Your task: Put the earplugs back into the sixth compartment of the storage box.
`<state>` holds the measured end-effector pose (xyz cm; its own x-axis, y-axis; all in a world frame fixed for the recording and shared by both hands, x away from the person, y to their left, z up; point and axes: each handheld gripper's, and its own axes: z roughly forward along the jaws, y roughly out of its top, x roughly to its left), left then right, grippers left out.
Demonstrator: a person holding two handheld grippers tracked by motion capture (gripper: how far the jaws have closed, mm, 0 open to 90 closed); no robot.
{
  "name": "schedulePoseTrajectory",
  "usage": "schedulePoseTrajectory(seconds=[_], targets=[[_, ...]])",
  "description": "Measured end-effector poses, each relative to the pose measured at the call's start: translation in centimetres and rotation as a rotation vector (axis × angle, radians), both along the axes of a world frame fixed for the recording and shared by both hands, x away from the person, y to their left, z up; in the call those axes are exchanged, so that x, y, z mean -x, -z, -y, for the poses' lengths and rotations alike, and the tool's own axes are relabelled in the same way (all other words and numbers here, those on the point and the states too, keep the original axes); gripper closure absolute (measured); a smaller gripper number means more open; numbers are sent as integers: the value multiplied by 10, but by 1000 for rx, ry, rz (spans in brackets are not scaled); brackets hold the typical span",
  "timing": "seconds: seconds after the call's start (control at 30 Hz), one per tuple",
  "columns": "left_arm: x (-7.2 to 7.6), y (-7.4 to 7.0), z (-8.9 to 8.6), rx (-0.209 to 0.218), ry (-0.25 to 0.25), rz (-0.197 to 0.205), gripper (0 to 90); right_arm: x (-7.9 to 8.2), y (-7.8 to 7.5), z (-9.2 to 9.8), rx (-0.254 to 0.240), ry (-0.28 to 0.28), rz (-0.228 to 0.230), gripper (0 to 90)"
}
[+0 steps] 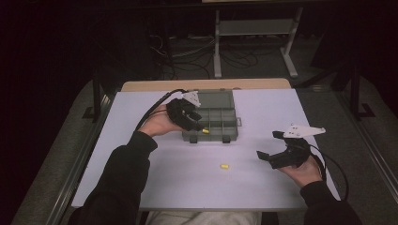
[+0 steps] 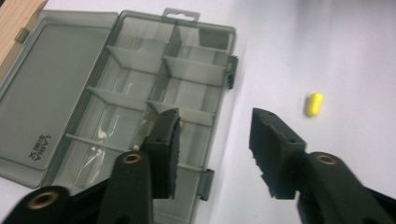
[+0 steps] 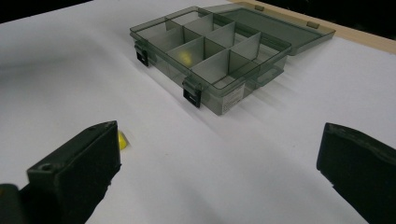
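From the high view, the left claw (image 1: 197,123) hangs over the near front part of the open compartment box (image 1: 213,117), its jaws parted with nothing between them; a small yellow plug (image 1: 205,131) lies in a front compartment just beside the claw's tips; a second yellow plug (image 1: 225,166) lies loose on the white counter (image 1: 141,183), in front of the box and well apart from it; the right claw (image 1: 268,145) hovers at the right side of the counter, jaws spread wide and empty, near no thing.

In the left gripper view, the left claw (image 2: 212,154) looks down on the box (image 2: 140,93), whose lid lies flat open at the left; one jaw stands over a compartment near the latched front edge, the other over bare counter; a glimpse of yellow shows behind the jaw over the box; the loose plug (image 2: 314,104) lies on the counter, apart from the box.

In the right gripper view, the right claw (image 3: 219,154) is wide, nothing in it; the loose plug (image 3: 121,140) peeks out beside one jaw, whether touching it I cannot tell; the box (image 3: 219,56) stands farther off, with the other plug (image 3: 185,57) seen through a compartment wall.
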<state>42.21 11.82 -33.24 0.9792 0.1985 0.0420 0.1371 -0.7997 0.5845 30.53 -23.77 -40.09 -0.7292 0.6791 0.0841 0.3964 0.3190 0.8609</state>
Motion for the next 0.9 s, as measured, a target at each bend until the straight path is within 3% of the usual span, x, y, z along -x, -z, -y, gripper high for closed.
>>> schedulePoseTrajectory(seconds=[0.4, 0.9], targets=[[32, -9, 17, 22, 75, 16, 361, 0, 0, 0, 1, 1, 3, 0], [53, 7, 28, 38, 109, 24, 288, 0, 0, 0, 1, 1, 2, 0]])
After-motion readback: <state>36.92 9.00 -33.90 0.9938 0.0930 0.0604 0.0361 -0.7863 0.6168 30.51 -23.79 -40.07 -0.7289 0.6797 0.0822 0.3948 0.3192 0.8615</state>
